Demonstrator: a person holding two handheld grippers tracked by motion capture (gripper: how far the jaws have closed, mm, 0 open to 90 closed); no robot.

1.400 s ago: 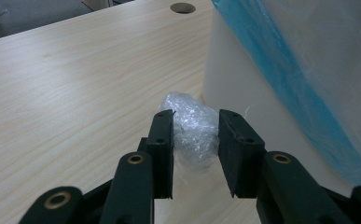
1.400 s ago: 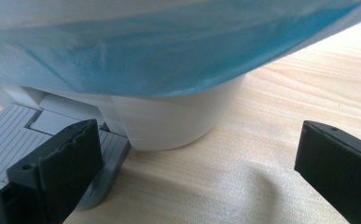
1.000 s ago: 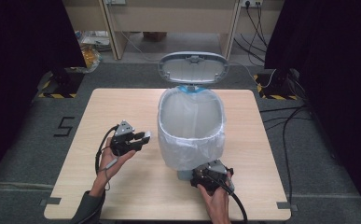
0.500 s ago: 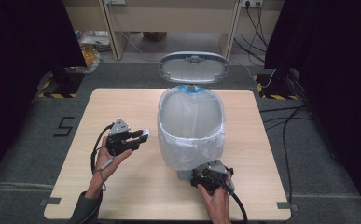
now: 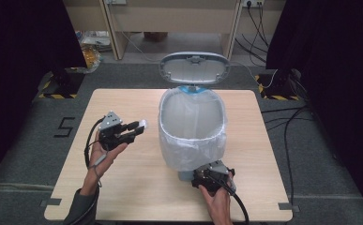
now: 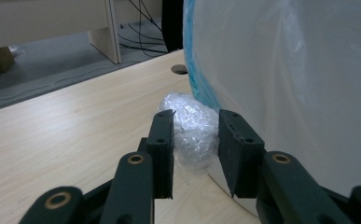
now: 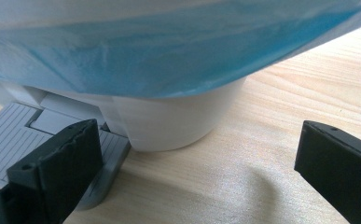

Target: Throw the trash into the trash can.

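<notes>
Now left gripper (image 5: 139,128) pinches plastic wad (image 6: 192,128), raised off desk (image 5: 137,187) since earlier frames, beside bin (image 5: 193,136). Lid (image 5: 195,68) stands open. Right gripper (image 5: 206,176), jaws spread, presses pedal (image 7: 15,140). Wad likely ready for drop into bin.

Lab: black curtains (image 5: 24,42), floor cables (image 5: 282,117)

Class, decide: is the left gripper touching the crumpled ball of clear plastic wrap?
Touching. In the left gripper view, the left gripper has both jaws pressed against the sides of the plastic wrap ball, holding it clear of the table.
</notes>
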